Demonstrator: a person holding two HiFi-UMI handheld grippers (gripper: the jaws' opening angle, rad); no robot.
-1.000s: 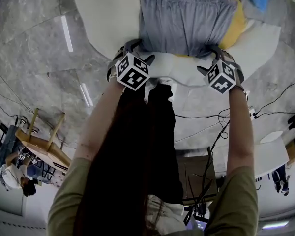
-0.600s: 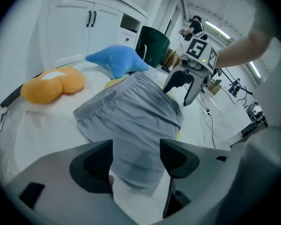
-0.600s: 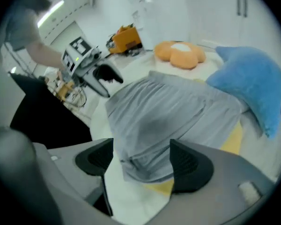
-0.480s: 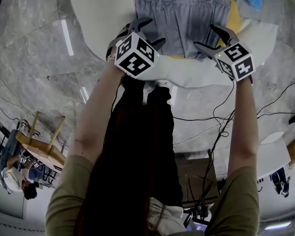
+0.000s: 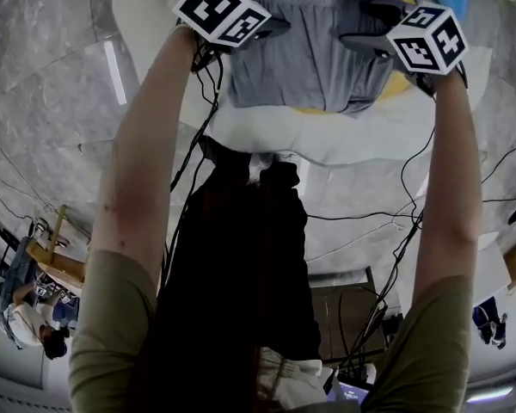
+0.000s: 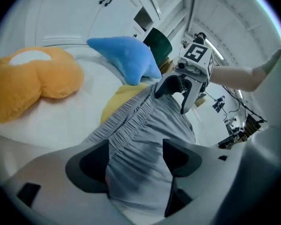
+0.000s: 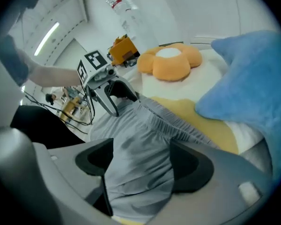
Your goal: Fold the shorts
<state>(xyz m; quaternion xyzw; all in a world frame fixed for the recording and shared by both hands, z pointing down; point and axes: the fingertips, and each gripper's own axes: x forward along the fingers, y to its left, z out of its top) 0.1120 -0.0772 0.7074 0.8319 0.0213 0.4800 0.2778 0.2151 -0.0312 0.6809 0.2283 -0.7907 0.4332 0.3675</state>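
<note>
Two grippers hover over the gray shorts, which lie flat on a yellow cushion atop the white surface, waistband on the far side from us. Our left gripper has just been opening its jaws and they stand wide, with fabric showing between them, unpinched. Our right gripper stands equally wide and clasps nothing. Beyond lie a blue pillow and an orange flower cushion.
</note>
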